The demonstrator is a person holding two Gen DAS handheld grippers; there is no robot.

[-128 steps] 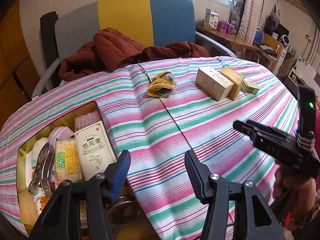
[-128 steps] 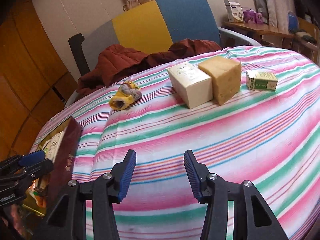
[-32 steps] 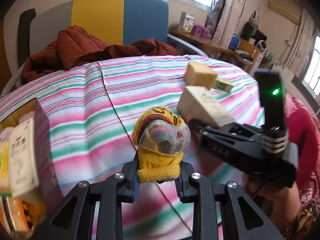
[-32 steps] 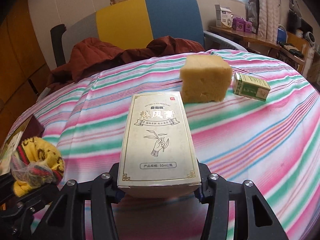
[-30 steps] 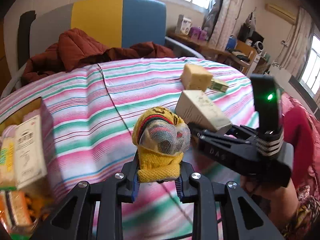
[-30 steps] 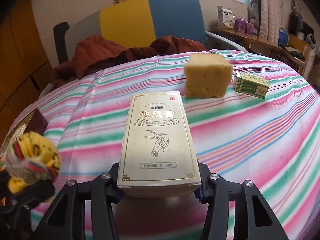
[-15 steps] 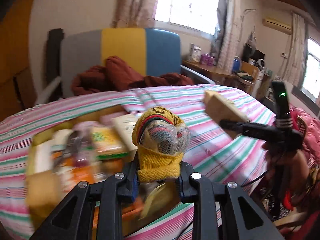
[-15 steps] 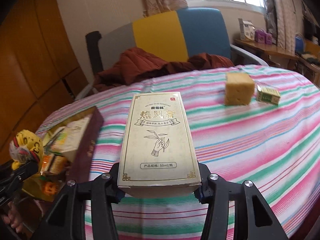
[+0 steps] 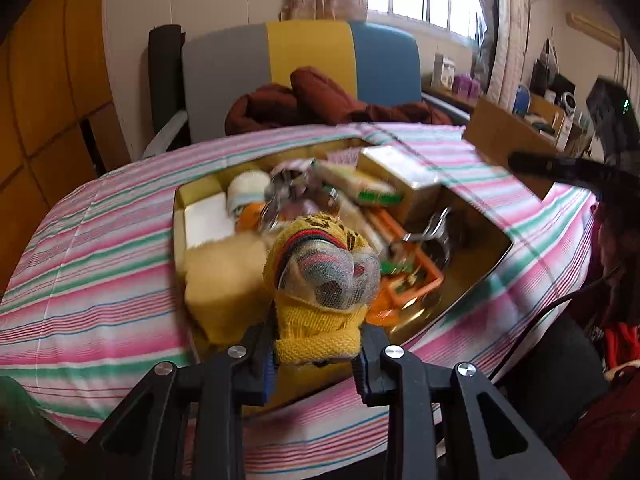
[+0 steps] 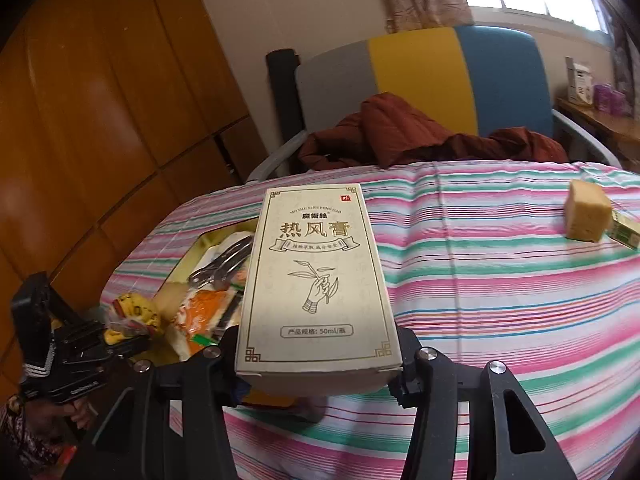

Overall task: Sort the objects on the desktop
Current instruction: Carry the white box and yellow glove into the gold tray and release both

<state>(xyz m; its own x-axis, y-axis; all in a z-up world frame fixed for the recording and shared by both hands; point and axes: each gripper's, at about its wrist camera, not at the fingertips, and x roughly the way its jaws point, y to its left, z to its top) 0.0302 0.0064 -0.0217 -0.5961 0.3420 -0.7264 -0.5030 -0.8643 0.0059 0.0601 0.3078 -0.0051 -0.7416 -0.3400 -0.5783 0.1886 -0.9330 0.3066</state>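
My left fingers (image 9: 316, 360) pinch the yellow sock (image 9: 320, 280), right fingers (image 10: 320, 360) clamp the cream box (image 10: 316, 280); the crowded tray (image 9: 472, 276) could make either spill out

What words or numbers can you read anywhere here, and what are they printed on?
Cream carton held in the right tool:
"热风膏"
"50ml"
The Latin line along its top edge and the ribbon text are too small to read.
Green-and-white packets in the storage box, small green box, lettering on the left tool: blurred, unreadable.
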